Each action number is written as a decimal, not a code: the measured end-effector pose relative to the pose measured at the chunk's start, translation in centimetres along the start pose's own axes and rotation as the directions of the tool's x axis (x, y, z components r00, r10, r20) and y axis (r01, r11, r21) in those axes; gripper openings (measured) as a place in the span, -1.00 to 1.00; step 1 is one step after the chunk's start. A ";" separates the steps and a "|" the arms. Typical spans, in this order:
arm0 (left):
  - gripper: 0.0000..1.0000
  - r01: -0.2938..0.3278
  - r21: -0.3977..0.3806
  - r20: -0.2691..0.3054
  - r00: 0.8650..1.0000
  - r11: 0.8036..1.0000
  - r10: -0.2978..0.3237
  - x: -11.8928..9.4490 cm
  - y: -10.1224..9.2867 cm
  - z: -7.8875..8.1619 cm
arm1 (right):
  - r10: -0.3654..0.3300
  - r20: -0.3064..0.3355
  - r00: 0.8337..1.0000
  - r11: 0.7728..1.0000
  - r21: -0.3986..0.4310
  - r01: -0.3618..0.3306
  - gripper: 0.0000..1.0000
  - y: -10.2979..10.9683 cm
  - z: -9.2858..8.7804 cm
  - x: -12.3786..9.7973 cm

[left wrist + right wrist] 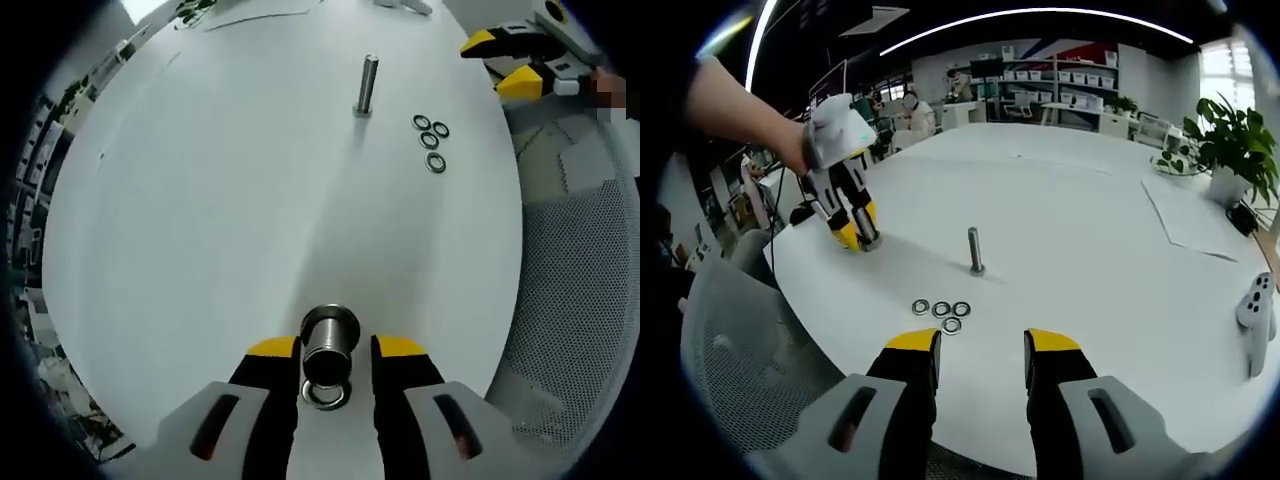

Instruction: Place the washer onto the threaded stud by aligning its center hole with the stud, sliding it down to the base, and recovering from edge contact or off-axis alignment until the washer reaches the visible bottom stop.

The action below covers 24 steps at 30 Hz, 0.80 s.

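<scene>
White round table [1070, 220]: matte top, curved edge. On it: one upright threaded stud [976, 251] near the middle; four loose washers [942, 312] clustered flat just beside it, toward the edge; a second stud [329, 338] with a washer [327, 393] at its base near the rim; paper sheets [1200, 215]; a white controller [1259, 310]; a potted plant [1230, 150].

I'm seeing one threaded stud [365, 85] standing upright on the white table, bare. Four dark ring washers [431, 141] are lying flat in a cluster just beside it. Second stud [328, 343] is standing with a washer [327, 393] at its base.
</scene>
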<state>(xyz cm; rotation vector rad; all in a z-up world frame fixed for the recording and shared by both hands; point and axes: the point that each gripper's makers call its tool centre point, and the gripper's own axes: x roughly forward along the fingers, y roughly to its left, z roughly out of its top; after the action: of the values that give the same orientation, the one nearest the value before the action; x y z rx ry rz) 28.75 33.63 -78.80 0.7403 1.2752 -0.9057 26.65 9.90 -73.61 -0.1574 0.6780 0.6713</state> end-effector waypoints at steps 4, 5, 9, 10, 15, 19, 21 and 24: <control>-0.41 0.001 -0.007 0.004 1.000 1.000 -0.001 -0.3 -0.2 0.0 | 0.002 0.000 1.000 1.000 0.001 -0.002 -0.28 0.1 0.0 0.0; -0.39 -0.002 -0.006 0.006 1.000 1.000 0.002 -0.2 0.0 0.0 | 0.003 0.000 1.000 1.000 0.001 -0.003 -0.28 0.1 0.0 0.0; -0.37 0.000 -0.015 0.009 1.000 1.000 0.000 -0.4 0.0 -0.1 | 0.002 0.001 1.000 1.000 0.003 -0.002 -0.28 0.0 0.0 0.1; -0.36 0.003 -0.024 0.013 1.000 1.000 -0.002 -0.4 0.0 0.0 | 0.003 0.000 1.000 1.000 0.002 -0.003 -0.28 0.0 0.0 0.1; -0.32 0.007 -0.036 0.031 0.999 0.999 -0.006 -0.8 0.1 0.2 | 0.002 0.001 1.000 1.000 0.004 -0.002 -0.28 0.0 0.0 0.1; -0.28 0.000 -0.039 0.030 1.000 0.999 0.001 -1.1 0.4 -0.1 | 0.003 0.000 1.000 1.000 0.003 -0.003 -0.28 0.0 0.0 0.1; -0.27 -0.002 -0.046 0.030 1.000 0.999 0.004 -1.2 0.6 -0.4 | 0.003 0.000 1.000 1.000 0.001 -0.003 -0.28 0.0 0.0 0.1; -0.23 -0.006 -0.062 0.031 0.999 0.998 0.008 -1.5 0.9 -0.8 | 0.003 -0.002 1.000 1.000 0.001 -0.003 -0.28 0.1 0.0 0.0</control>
<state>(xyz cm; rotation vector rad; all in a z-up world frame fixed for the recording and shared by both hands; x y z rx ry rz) 29.09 35.01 -77.49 0.6795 1.2670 -0.8658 26.60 9.96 -73.66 -0.1561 0.6801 0.6739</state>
